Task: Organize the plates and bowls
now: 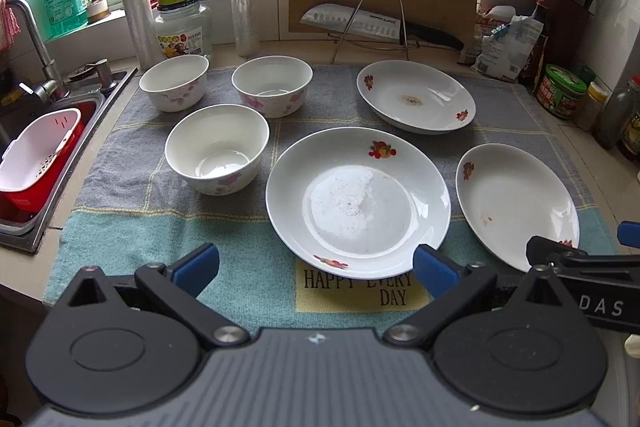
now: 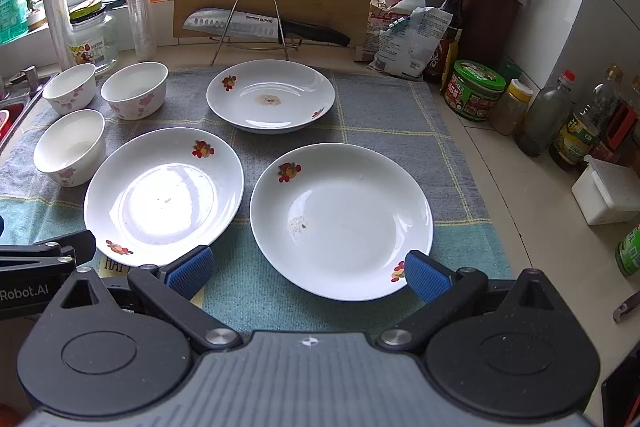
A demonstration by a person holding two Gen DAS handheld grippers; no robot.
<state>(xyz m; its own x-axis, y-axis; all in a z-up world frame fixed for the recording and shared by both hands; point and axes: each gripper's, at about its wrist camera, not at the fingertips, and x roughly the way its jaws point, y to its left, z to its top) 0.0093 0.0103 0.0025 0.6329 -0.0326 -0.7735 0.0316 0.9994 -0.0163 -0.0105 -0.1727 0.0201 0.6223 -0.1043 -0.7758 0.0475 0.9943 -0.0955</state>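
Both claws wide, left claw [image 1: 316, 269], right claw [image 2: 308, 273], three empty plates [image 2: 340, 219], three empty bowls [image 1: 216, 147]

Near plate [image 1: 516, 203]: front rim hidden behind right claw [image 1: 624, 239] in left wrist view. Centre plate [image 2: 160, 195]: front-left rim covered by left claw's arm. Sink basket [image 1: 36, 155]: cut by frame edge. Jar [image 2: 474, 89] label: too small to read.

White plates [image 2: 340, 219] bear red-orange fruit motifs; white bowls [image 1: 216, 147] pink flowers; towel [image 1: 248, 279] grey-teal checked.
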